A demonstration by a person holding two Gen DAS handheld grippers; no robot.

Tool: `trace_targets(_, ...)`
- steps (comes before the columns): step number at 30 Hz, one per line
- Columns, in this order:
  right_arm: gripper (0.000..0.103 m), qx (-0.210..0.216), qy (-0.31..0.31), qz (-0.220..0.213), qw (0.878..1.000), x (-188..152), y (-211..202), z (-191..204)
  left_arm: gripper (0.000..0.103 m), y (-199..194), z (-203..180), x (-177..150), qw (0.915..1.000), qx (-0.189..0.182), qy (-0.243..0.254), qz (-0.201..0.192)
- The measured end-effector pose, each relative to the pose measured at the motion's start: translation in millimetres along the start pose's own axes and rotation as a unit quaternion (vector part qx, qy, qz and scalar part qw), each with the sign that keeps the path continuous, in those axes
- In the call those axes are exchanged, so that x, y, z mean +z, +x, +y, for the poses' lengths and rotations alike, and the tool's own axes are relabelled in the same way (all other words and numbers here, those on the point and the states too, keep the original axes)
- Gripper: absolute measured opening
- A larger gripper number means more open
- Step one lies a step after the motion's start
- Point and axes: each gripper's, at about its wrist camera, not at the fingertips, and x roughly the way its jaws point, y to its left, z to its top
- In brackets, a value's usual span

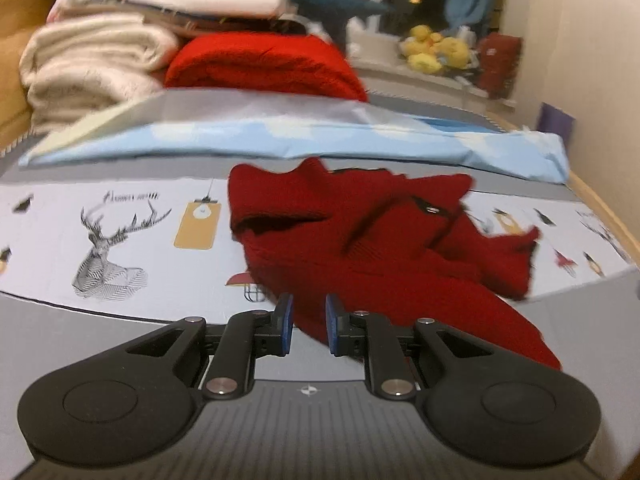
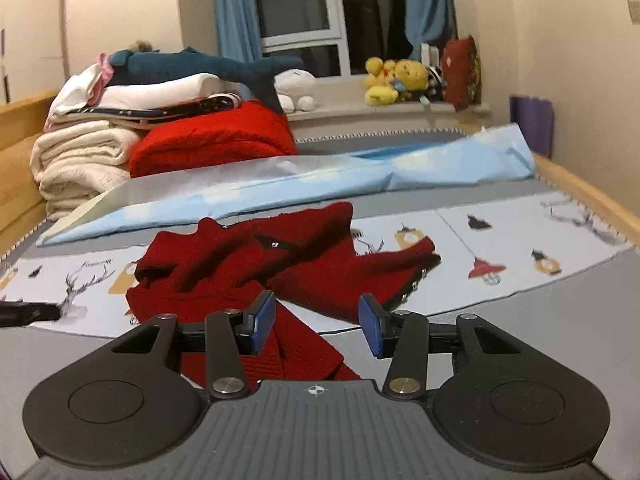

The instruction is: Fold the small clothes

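My left claw (image 1: 308, 322) pinches a near edge of the dark red garment (image 1: 384, 240), and my right claw (image 2: 316, 326), half-open, straddles another. It lies crumpled on the printed sheet (image 2: 520, 256), long axis running left-right.

**Bedding and toys beyond the tongs**

Straight under and ahead of the tongs lies a pale printed sheet (image 1: 120, 216) with a line-drawn deer (image 1: 108, 256) to their left. Further ahead, a light blue cloth (image 2: 280, 196) stretches crosswise. Beyond it and to the left, a folded red blanket (image 2: 212, 140) sits just beside a stack of cream and white bedding (image 2: 80, 156), with a dark blue plush shark (image 2: 192, 66) lying on top. Far ahead to the right, yellow soft toys (image 2: 394, 78) rest on the windowsill beneath a dark window (image 2: 304, 4) flanked by blue curtains (image 2: 234, 8). A wooden bed rail (image 2: 584, 188) runs along the right.
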Motion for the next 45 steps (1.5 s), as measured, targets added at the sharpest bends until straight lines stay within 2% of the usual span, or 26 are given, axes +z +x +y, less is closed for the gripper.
trace_targets(2,0.049,-0.002,0.022,0.003,1.0,4,4,-7,0.024,29,9,12,0.9992,0.006,-0.038,0.014)
trace_targets(3,0.049,-0.002,0.033,0.006,0.999,5,5,-9,0.037,43,13,18,0.9978,0.01,-0.061,0.023)
trace_targets(5,0.049,0.003,0.045,0.016,0.999,4,9,-12,0.056,71,22,29,0.9927,0.008,-0.108,0.052)
trace_targets(8,0.05,0.007,0.028,0.02,0.999,3,10,-8,0.062,109,31,42,0.9792,-0.008,-0.182,0.089)
trace_targets(11,0.051,0.008,0.014,0.022,1.0,2,11,-4,0.065,140,33,49,0.9704,0.004,-0.212,0.116)
trace_targets(13,0.052,0.006,0.011,0.025,1.0,3,13,-5,0.06,158,36,48,0.9652,0.03,-0.213,0.149)
trace_targets(14,0.052,0.004,0.012,0.025,1.0,4,13,-5,0.042,163,37,46,0.9647,0.028,-0.209,0.158)
trace_targets(15,0.053,0.001,0.014,0.026,1.0,4,14,-7,0.03,164,40,43,0.9656,0.027,-0.2,0.163)
trace_targets(16,0.053,-0.001,0.016,0.027,1.0,4,14,-8,0.026,161,43,40,0.9676,0.028,-0.19,0.164)
trace_targets(20,0.053,-0.013,0.024,0.032,0.999,5,19,-12,0.018,122,69,27,0.9802,0.003,-0.133,0.146)
trace_targets(24,0.053,-0.024,0.04,0.034,0.998,4,23,-14,0.012,65,117,10,0.9809,-0.005,-0.124,0.15)
trace_targets(25,0.053,-0.026,0.043,0.036,0.998,4,25,-15,0.011,49,127,6,0.9817,0.004,-0.116,0.151)
trace_targets(26,0.053,-0.028,0.047,0.038,0.998,4,27,-15,0.0,35,136,2,0.9836,0.022,-0.1,0.148)
trace_targets(28,0.053,-0.031,0.054,0.04,0.997,4,29,-16,0.0,11,151,-11,0.9832,0.117,-0.037,0.135)
trace_targets(29,0.053,-0.032,0.059,0.042,0.997,3,30,-16,0.0,3,163,-18,0.9809,0.143,-0.033,0.127)
trace_targets(30,0.053,-0.033,0.064,0.047,0.996,3,32,-17,0.001,-6,183,-29,0.9801,0.139,-0.077,0.119)
trace_targets(32,0.053,-0.034,0.075,0.059,0.995,2,38,-18,0.002,-16,209,-48,0.976,0.07,-0.161,0.129)
trace_targets(33,0.053,-0.033,0.08,0.069,0.994,1,42,-17,0.003,-16,215,-54,0.9714,0.037,-0.182,0.148)
trace_targets(34,0.053,-0.03,0.083,0.079,0.993,-1,46,-15,0.006,-18,216,-55,0.9702,0.018,-0.185,0.155)
trace_targets(35,0.054,-0.026,0.085,0.09,0.992,-2,52,-13,0.014,-22,211,-53,0.9741,0.006,-0.174,0.145)
trace_targets(36,0.054,-0.021,0.083,0.102,0.991,-3,59,-10,0.028,-25,204,-51,0.9781,-0.001,-0.157,0.137)
trace_targets(38,0.054,-0.026,0.072,0.118,0.99,-5,74,-4,0.039,-24,188,-49,0.9816,-0.02,-0.13,0.138)
trace_targets(41,0.054,-0.043,0.068,0.137,0.987,-7,99,-1,0.039,-13,169,-51,0.9764,-0.037,-0.139,0.161)
trace_targets(45,0.054,-0.058,0.079,0.159,0.982,-13,125,-4,0.042,11,161,-50,0.963,-0.069,-0.197,0.17)
